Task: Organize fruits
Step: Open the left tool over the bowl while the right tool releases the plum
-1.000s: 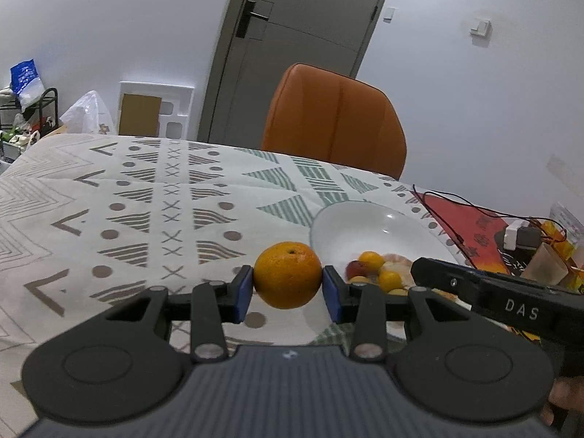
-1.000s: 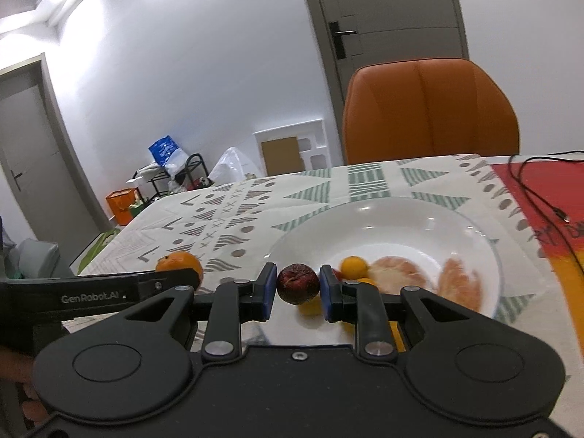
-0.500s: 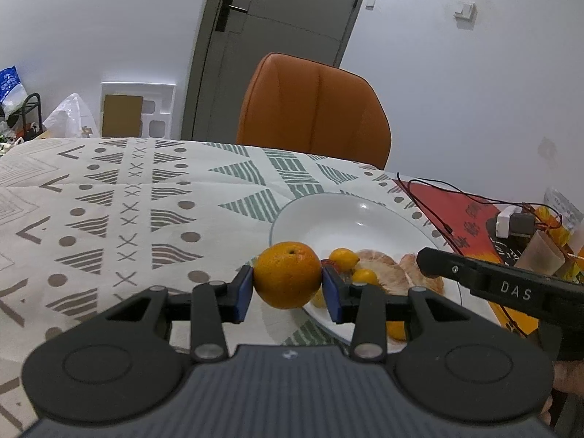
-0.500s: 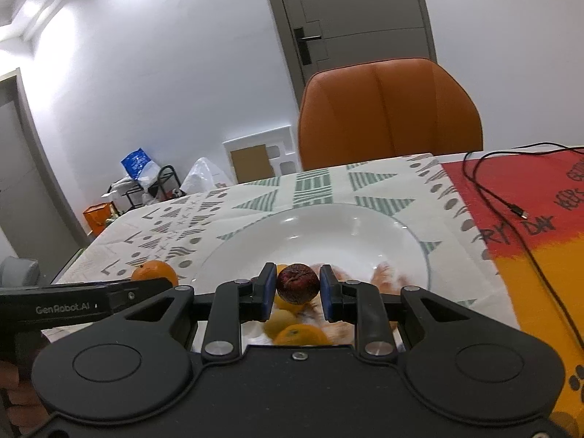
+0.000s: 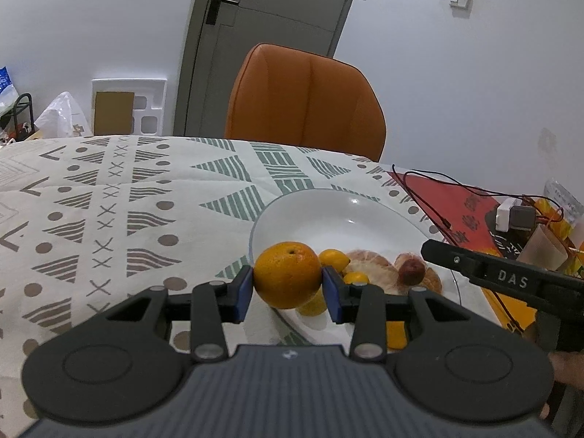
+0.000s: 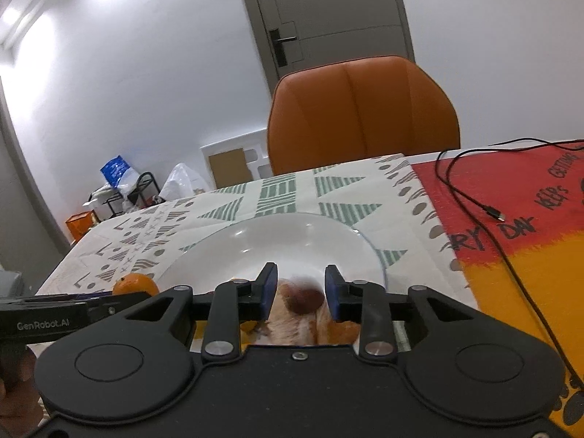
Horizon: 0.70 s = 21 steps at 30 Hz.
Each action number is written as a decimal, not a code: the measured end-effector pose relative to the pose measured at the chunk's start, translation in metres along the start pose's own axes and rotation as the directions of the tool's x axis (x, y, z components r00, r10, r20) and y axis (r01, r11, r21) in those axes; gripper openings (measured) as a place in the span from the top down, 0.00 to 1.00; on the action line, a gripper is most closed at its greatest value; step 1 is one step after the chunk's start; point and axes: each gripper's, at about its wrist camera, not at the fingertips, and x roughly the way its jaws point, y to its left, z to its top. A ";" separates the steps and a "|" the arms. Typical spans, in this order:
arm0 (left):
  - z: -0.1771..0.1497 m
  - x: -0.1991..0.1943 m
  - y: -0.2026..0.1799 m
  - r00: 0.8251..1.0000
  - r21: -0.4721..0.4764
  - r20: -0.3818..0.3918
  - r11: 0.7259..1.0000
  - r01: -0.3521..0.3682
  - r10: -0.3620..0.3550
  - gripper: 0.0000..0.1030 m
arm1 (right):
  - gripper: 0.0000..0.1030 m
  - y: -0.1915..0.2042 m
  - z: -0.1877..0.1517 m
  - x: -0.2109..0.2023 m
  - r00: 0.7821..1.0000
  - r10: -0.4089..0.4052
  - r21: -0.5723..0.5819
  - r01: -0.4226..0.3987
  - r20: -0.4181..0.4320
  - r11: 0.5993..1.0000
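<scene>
A: Left wrist view: the left gripper (image 5: 287,286) clamps the orange (image 5: 287,279) between both blue pads, at the white bowl's (image 5: 328,211) near rim.

B: Right wrist view: the right gripper (image 6: 301,294) is spread wide, gripping nothing; the dark plum (image 6: 304,300) lies between and below its fingers, on the peeled segments (image 6: 292,325).

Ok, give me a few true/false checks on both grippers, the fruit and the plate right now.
1. The left gripper is shut on the orange. True.
2. The right gripper is clamping the plum. False: its jaws stand open, with gaps either side, and the plum lies on the peeled fruit in the plate.
3. The plate is empty. False: it holds the plum, peeled segments and small yellow fruits.
4. The orange is held over the plate's near left rim. True.
5. A blue chair stands behind the table. False: the chair is orange.
</scene>
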 end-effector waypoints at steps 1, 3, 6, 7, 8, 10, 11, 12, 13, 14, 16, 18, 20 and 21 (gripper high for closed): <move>0.000 0.001 -0.001 1.000 0.001 -0.002 1.000 0.002 -0.002 0.62 | 0.71 -0.001 0.000 -0.001 1.000 0.002 0.001 -0.002 -0.001 1.000; 0.001 0.004 -0.003 1.000 0.002 -0.006 1.000 0.004 -0.004 0.62 | 0.70 -0.003 -0.002 -0.003 1.000 -0.003 0.001 0.003 -0.002 1.000; 0.001 0.007 -0.005 1.000 0.001 -0.011 1.000 0.009 -0.009 0.62 | 0.70 -0.006 -0.005 -0.007 1.000 -0.005 0.011 0.005 -0.009 1.000; 0.001 0.007 -0.005 1.000 0.001 -0.004 1.000 0.007 -0.007 0.61 | 0.70 -0.007 -0.007 -0.008 1.000 -0.005 0.014 0.005 -0.011 1.000; 0.001 0.006 -0.006 1.000 0.003 0.003 1.000 0.007 -0.007 0.60 | 0.70 -0.007 -0.007 -0.010 1.000 -0.007 0.015 0.008 -0.011 1.000; 0.002 0.005 -0.006 1.000 -0.001 0.002 1.000 0.005 -0.005 0.58 | 0.70 -0.007 -0.009 -0.012 1.000 -0.010 0.016 0.010 -0.014 1.000; 0.002 0.004 -0.005 1.000 -0.006 0.000 1.000 0.004 -0.004 0.57 | 0.70 -0.008 -0.010 -0.013 1.000 -0.010 0.018 0.010 -0.015 1.000; 0.003 0.003 -0.004 1.000 -0.010 0.001 1.000 0.003 -0.003 0.56 | 0.70 -0.008 -0.011 -0.014 1.000 -0.010 0.020 0.010 -0.014 1.000; 0.003 0.002 -0.003 1.000 -0.013 0.004 1.000 -0.001 0.001 0.55 | 0.70 -0.008 -0.011 -0.015 1.000 -0.010 0.022 0.010 -0.013 1.000; 0.003 0.000 -0.002 1.000 -0.012 0.010 1.000 -0.005 0.005 0.54 | 0.70 -0.008 -0.012 -0.016 1.000 -0.009 0.024 0.010 -0.013 1.000; 0.004 -0.004 0.000 1.000 -0.014 0.018 1.000 -0.011 0.011 0.52 | 0.69 -0.009 -0.012 -0.017 1.000 -0.007 0.029 0.008 -0.013 1.000; 0.004 -0.008 0.002 1.000 -0.020 0.021 1.000 -0.015 0.015 0.48 | 0.67 -0.008 -0.013 -0.019 1.000 0.000 0.029 0.000 -0.015 1.000; 0.004 -0.012 0.004 0.999 -0.020 0.029 1.000 -0.015 0.016 0.46 | 0.63 -0.006 -0.014 -0.020 1.000 0.002 0.029 -0.002 -0.015 1.000; 0.004 -0.014 0.005 0.999 -0.019 0.031 1.000 -0.018 0.018 0.44 | 0.62 -0.005 -0.014 -0.021 1.000 0.003 0.029 -0.003 -0.013 1.000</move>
